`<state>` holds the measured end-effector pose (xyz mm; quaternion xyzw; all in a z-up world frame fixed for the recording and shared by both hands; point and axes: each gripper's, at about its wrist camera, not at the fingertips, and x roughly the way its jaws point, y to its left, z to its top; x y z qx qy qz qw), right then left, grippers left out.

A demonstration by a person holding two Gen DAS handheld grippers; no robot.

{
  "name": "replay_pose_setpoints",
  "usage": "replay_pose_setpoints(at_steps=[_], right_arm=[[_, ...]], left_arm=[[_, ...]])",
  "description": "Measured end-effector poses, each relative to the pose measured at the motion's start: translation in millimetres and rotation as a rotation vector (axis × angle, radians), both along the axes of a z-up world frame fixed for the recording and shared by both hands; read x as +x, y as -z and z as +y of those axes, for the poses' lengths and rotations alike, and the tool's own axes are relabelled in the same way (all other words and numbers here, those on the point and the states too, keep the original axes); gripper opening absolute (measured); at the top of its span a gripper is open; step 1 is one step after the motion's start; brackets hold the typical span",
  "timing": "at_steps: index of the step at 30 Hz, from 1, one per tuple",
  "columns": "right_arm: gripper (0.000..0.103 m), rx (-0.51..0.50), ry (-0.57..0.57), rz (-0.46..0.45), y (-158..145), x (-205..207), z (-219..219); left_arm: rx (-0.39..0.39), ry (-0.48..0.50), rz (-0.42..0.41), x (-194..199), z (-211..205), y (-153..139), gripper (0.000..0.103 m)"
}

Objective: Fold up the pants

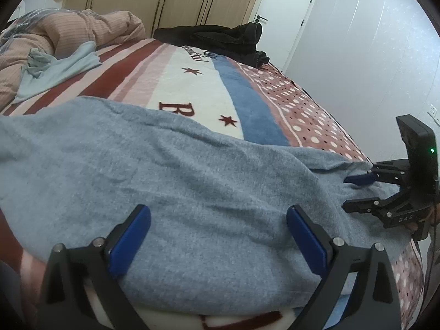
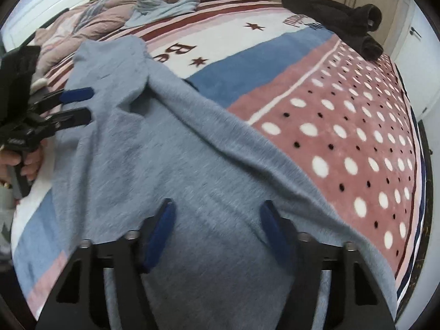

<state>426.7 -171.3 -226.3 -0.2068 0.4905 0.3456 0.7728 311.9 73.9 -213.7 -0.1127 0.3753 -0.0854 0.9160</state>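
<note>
Two hand-held grippers, left hand-held gripper (image 1: 217,236) and right hand-held gripper (image 2: 217,233), hover spread over grey pants (image 1: 165,170) lying rumpled on the bed (image 1: 302,110); folding looks barely begun.

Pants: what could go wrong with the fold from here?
Both the left gripper and right gripper stand open over the pants, so closing may pinch only the top layer. A raised crease runs across the cloth; folding over it would likely set wrinkles in.
</note>
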Motion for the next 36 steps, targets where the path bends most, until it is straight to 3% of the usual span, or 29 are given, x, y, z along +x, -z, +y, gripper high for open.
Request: replay_pose_setpoints(at_steps=[2,3,5,10,18,25,28,31,33,35,36], right_arm=[[0.018,-0.001,-0.005,0.001,-0.9,-3.7,-1.4],[0.012,-0.007,-0.003,-0.01,-1.6,-6.0,-1.9],[0.006,-0.023,-0.003,-0.054,-5.2,-13.3,-1.0],[0.002,-0.029,0.058,-0.168,-19.2,-28.9,-5.1],[0.002,-0.042,0.148,-0.256,-33.8,-11.6,-8.4],[0.001,-0.149,0.272,-0.264,-16.8,33.0,-8.9],[0.002,-0.12,0.286,-0.218,-9.6,36.8,-12.2],[0.002,-0.039,0.302,-0.228,-23.0,20.1,-14.7],[0.01,-0.002,0.281,-0.229,-32.4,0.6,-11.3],[0.035,0.03,0.256,-0.227,-40.5,-21.3,-7.6],[0.036,0.045,0.255,-0.227,-43.9,-32.8,-8.1]], left_arm=[[0.004,0.0,0.001,0.4,-0.4,0.3,0.098],[0.002,0.0,0.001,0.3,0.0,0.4,0.098],[-0.003,0.0,-0.002,0.3,0.3,0.0,0.098],[-0.024,-0.007,-0.03,-1.5,2.7,-3.8,0.098],[-0.039,-0.016,-0.06,-1.4,4.4,-7.7,0.098],[-0.039,-0.027,-0.045,0.6,6.2,-4.1,0.098],[-0.034,-0.027,-0.041,0.9,5.7,-3.3,0.098],[-0.039,-0.029,-0.042,1.3,6.0,-2.8,0.098],[-0.037,-0.03,-0.04,1.5,5.7,-2.4,0.098],[-0.028,-0.027,-0.038,2.1,3.8,-1.9,0.098],[-0.025,-0.026,-0.037,1.8,4.0,-1.9,0.098]])
